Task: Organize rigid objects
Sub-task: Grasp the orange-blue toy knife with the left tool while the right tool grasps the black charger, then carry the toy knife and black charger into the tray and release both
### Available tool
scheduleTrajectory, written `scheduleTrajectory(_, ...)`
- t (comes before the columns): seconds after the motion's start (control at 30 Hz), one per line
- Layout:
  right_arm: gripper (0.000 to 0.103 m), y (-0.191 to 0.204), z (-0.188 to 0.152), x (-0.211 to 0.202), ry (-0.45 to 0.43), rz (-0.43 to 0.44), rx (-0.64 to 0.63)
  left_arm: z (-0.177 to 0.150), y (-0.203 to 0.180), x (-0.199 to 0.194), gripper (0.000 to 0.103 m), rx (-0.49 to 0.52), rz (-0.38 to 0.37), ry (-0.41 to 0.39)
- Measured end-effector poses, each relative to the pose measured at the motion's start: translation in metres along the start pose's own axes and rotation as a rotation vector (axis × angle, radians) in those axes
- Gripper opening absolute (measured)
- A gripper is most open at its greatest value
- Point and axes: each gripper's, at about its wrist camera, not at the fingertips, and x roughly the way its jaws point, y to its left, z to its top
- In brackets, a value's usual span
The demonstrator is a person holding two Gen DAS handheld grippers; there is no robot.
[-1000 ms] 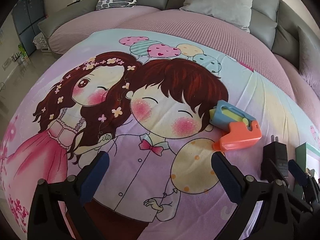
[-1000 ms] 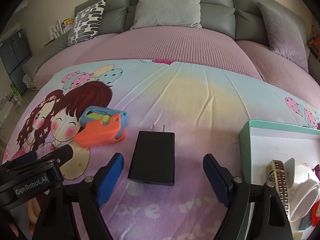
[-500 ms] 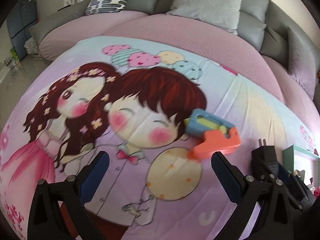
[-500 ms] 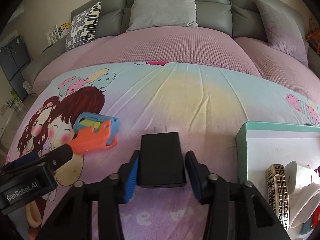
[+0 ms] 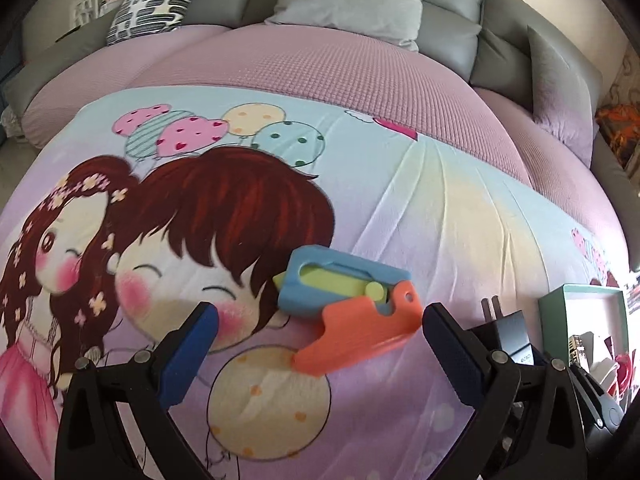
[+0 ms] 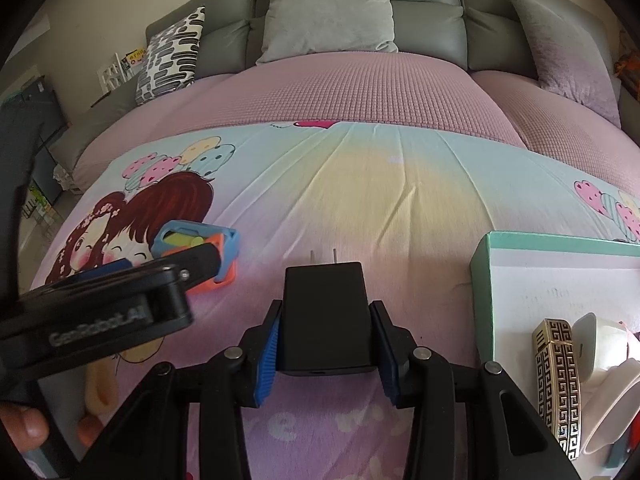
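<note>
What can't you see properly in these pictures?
- Left wrist view: most of the black charger, behind the left tool's finger.
- Right wrist view: part of the blue-and-orange toy, behind the left tool.
- Both views: the box's contents, cut off by the edge.

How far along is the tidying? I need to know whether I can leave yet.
Partly done. Already in the green box: a patterned gold case and some white items. In hand: the right gripper is clamped on the black charger, which looks next for the box. Left: the blue-and-orange toy lies on the sheet, the open left gripper around it.
</note>
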Motion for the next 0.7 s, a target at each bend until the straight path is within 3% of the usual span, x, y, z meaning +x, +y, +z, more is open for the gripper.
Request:
scheduleTrajectory(0.1, 0.044, 0.0, 0.0, 0.001, -0.001, 0.0, -0.002, 0.004, -0.002, 0.005, 0.102, 0.006, -0.001, 0.003)
scheduleTrajectory(0.27, 0.044, 0.0, -0.001, 0.001, -0.002, -0.001, -0.006, 0.002, -0.012, 0.016, 0.101, 0.06, 0.058, 0.024)
scheduleTrajectory(0.57, 0.044, 0.001, -0.001, 0.002, 0.002, -0.006, -0.012, 0.007, -0.01, 0.021, 0.1, 0.04, 0.08, 0.009)
scheduleTrajectory(0.67, 0.044, 0.001, -0.001, 0.003, 0.003, -0.007, -0.014, 0.008, -0.009, 0.016, 0.076, 0.033, 0.081, -0.008)
scheduleTrajectory(0.7, 0.044, 0.001, -0.001, 0.003, 0.004, -0.007, -0.015, 0.008, -0.008, 0.014, 0.076, 0.031, 0.091, -0.007)
